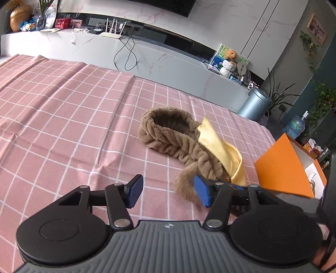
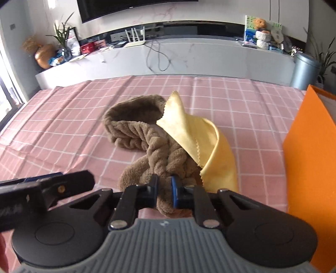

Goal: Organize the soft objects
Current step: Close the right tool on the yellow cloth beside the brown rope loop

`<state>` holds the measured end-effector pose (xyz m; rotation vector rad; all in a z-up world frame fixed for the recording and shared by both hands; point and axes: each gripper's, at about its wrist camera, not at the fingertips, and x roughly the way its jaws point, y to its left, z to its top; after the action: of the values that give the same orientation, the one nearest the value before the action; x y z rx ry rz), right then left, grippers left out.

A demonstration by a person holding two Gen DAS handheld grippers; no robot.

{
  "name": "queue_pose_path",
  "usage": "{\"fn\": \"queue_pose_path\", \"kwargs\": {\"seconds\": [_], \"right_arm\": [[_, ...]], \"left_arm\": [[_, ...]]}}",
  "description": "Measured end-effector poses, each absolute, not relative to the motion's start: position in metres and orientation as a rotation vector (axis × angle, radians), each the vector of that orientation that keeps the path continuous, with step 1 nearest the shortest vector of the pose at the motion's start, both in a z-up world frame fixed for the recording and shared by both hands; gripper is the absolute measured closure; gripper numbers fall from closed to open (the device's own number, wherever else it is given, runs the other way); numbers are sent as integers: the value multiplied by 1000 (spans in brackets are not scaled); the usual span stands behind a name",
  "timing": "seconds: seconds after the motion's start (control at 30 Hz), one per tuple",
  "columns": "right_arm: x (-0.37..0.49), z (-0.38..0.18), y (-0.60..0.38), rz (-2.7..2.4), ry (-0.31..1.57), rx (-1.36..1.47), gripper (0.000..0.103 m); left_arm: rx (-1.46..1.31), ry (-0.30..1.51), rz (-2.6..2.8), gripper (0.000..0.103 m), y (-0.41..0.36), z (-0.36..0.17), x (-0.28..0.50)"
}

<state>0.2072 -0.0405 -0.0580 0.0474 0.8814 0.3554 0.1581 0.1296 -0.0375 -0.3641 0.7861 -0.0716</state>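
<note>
One brown braided headband (image 2: 136,134), one yellow cloth (image 2: 201,136), one orange box (image 2: 310,159).

A home living room — a big dark TV (image 2: 136,8) hangs on a marble-look wall above a long low white console (image 2: 168,56). On the console sit a router (image 2: 134,42), a teddy bear (image 2: 260,23), a gold vase (image 1: 20,17) and potted greenery (image 2: 63,35). A framed picture (image 1: 317,29), houseplants (image 1: 323,100) and a water bottle (image 1: 295,126) fill the corner — and a pink checked cloth (image 1: 63,117) covers the table.

Brown headband (image 2: 134,134), yellow cloth (image 2: 201,138), orange box (image 2: 308,159)
</note>
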Motion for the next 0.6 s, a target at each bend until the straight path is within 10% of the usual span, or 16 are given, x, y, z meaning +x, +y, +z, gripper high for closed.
{"fn": "queue_pose_path", "kwargs": {"seconds": [0.37, 0.6], "right_arm": [[135, -50, -31, 523, 984, 133, 92], [109, -32, -46, 506, 890, 43, 72]], "left_arm": [[-326, 897, -167, 34, 114, -30, 121], [-339, 886, -152, 34, 114, -27, 103]]}}
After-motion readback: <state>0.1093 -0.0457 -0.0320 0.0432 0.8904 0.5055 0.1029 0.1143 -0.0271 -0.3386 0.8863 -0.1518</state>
